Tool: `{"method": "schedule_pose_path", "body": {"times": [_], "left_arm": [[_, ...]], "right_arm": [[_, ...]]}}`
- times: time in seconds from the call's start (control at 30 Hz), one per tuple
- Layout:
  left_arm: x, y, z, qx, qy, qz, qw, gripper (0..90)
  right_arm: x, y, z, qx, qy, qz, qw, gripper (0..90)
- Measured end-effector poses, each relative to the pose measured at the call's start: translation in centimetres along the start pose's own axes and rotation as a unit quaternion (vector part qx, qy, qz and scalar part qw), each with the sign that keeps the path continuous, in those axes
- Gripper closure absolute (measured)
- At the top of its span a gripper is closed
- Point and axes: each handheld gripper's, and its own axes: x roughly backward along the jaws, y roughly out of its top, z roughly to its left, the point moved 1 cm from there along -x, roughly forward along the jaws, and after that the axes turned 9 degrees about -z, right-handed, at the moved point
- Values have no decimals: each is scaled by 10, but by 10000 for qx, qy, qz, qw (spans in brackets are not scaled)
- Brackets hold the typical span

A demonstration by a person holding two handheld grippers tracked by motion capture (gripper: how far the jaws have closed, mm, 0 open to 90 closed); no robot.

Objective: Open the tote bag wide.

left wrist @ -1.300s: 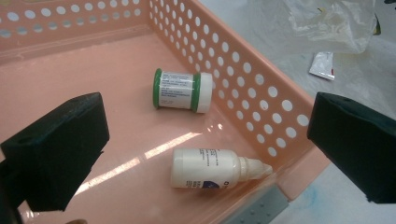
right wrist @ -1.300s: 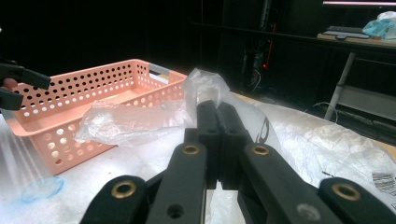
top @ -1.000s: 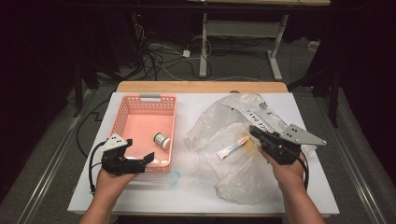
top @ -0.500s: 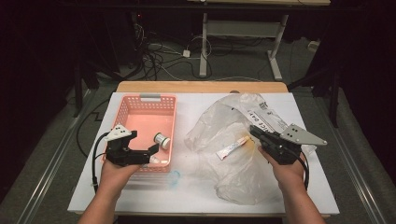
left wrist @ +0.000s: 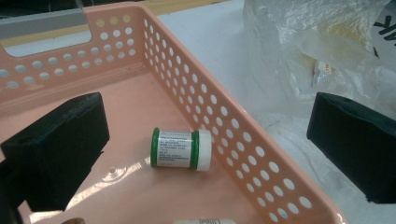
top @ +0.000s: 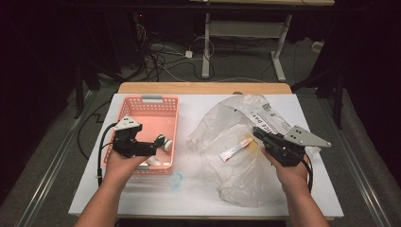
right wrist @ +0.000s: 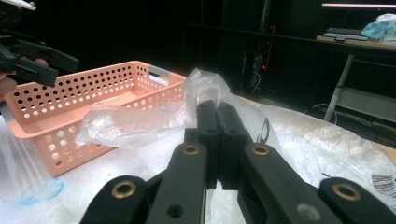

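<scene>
The pink basket (top: 147, 109) stands on the left part of the white table (top: 198, 198); the left tongs (top: 153, 147) hang over the basket's near half, spread wide and holding nothing, one pad inside the basket and the other outside its right wall in the left gripper view; on the basket floor, between those pads but apart from both, lies a small green-and-white bottle (left wrist: 181, 149) on its side, just beside the right wall; right of the basket sprawls a crumpled clear plastic bag (top: 239, 156) with a small tube (top: 235, 150) inside it; the right tongs (right wrist: 217, 122) are pressed together on a fold of that bag, at its right side, well apart from the basket.
</scene>
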Motion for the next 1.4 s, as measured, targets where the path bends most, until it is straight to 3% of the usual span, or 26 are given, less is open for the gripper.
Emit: {"method": "schedule_pose_path", "body": {"times": [0.27, 0.37, 0.47, 0.67, 0.73, 0.87, 1.0, 1.13, 1.23, 1.4], "left_arm": [[-26, 6, 13, -84, 207, 538, 9983, 0], [-36, 4, 19, -100, 215, 805, 9965, 0], [-45, 2, 26, 150, 119, 982, 9950, 0], [-58, 0, 29, 96, 162, 1352, 9906, 0], [-61, -2, 30, 93, 200, 1534, 9879, 16], [-69, -5, 33, 134, 57, 1951, 9807, 33], [-75, -7, 32, 79, 13, 2210, 9752, 73], [-80, -9, 31, 17, -74, 2353, 9719, 139], [-84, -10, 30, -60, -88, 2538, 9672, 148], [-90, -10, 28, -205, -108, 2670, 9634, 202]], "right_arm": [[0, 0, 0, -5, 6, -3, 10000, 900], [1, 0, -1, -8, -9, -17, 10000, 900], [1, 0, -1, -23, 2, 3, 10000, 900], [1, 0, -2, -30, 4, -8, 10000, 900], [1, -1, -2, -37, -17, -1, 10000, 900], [0, -1, -2, -26, 2, 22, 10000, 900], [1, -1, -2, -37, -5, 20, 10000, 900], [0, -2, -2, -37, -7, 25, 10000, 900], [0, -2, -2, -46, -1, 36, 10000, 900], [0, -2, -2, -39, -6, 28, 10000, 900]]}}
